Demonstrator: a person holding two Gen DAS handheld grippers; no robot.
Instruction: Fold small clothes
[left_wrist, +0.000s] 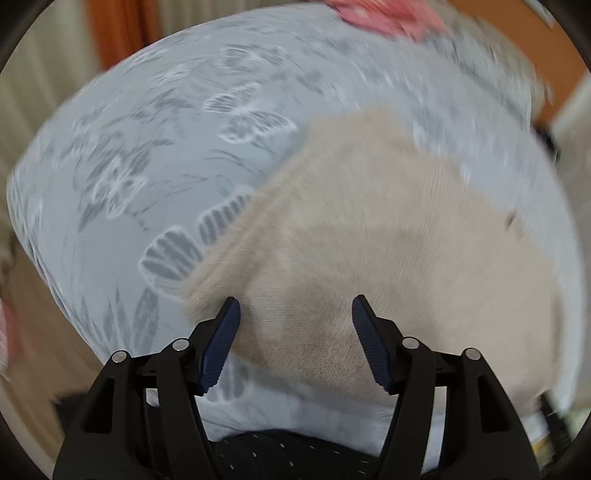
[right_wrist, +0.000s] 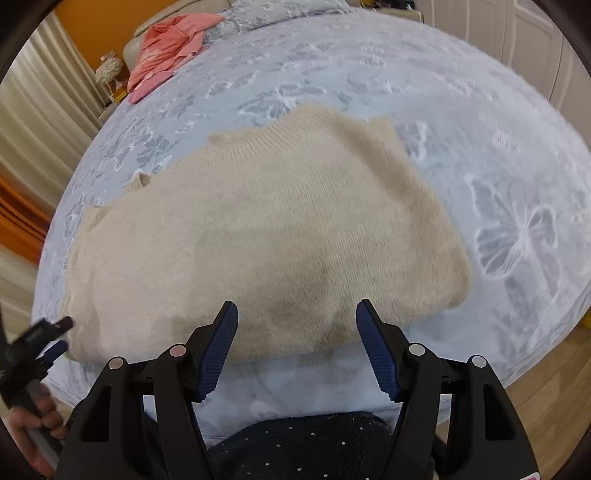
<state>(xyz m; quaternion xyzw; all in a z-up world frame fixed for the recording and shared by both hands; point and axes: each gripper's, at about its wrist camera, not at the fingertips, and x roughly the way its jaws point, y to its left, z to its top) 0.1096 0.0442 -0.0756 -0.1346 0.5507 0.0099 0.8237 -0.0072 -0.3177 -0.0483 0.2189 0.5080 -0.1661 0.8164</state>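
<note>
A beige knit sweater (right_wrist: 266, 229) lies folded on a bed with a pale blue butterfly-print cover (right_wrist: 480, 155). It also shows in the left wrist view (left_wrist: 388, 236), which is motion-blurred. My left gripper (left_wrist: 295, 310) is open and empty, over the sweater's near left part. It also shows at the left edge of the right wrist view (right_wrist: 55, 332), beside the sweater's left end. My right gripper (right_wrist: 297, 312) is open and empty, over the sweater's near edge.
Pink clothes (right_wrist: 166, 51) lie at the bed's far left corner, also in the left wrist view (left_wrist: 384, 14). Curtains (right_wrist: 40, 110) and an orange wall stand left. A wooden floor (right_wrist: 546, 387) lies right of the bed. Dark dotted fabric (right_wrist: 303, 443) lies below the grippers.
</note>
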